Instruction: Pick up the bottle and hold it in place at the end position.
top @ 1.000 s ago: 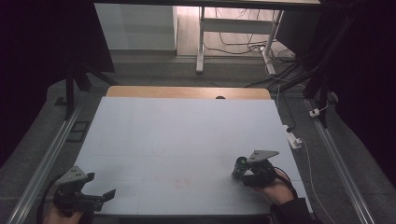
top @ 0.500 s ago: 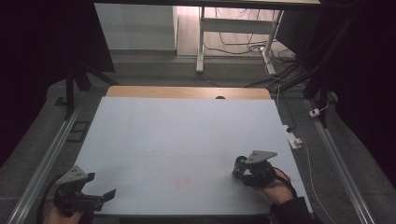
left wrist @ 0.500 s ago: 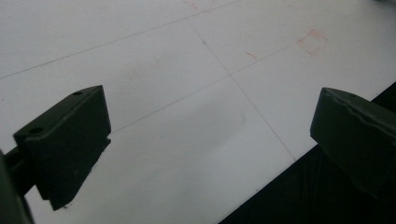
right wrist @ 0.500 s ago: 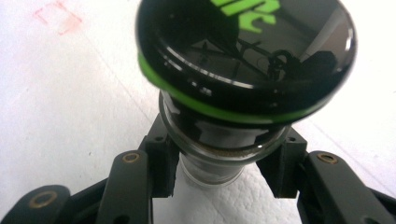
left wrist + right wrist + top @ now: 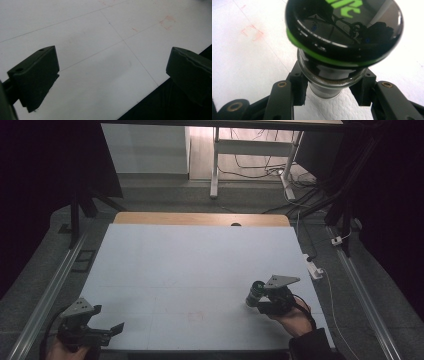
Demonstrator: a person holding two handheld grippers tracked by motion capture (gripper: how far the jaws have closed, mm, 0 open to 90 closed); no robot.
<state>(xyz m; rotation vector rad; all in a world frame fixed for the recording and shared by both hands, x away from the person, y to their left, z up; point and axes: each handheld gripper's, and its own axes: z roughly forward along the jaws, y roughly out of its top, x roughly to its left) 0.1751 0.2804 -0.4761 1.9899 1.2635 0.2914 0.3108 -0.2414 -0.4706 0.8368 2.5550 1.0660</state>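
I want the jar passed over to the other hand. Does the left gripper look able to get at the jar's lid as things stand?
Probably yes. The left gripper is open, and bare table lies between it and the jar. The right gripper clamps the glass below, so the lid is free.

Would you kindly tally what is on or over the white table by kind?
Hand-held gripper: 2, left open, right shut on the jar
Jar with black, green-ringed lid: 1
Total: 3
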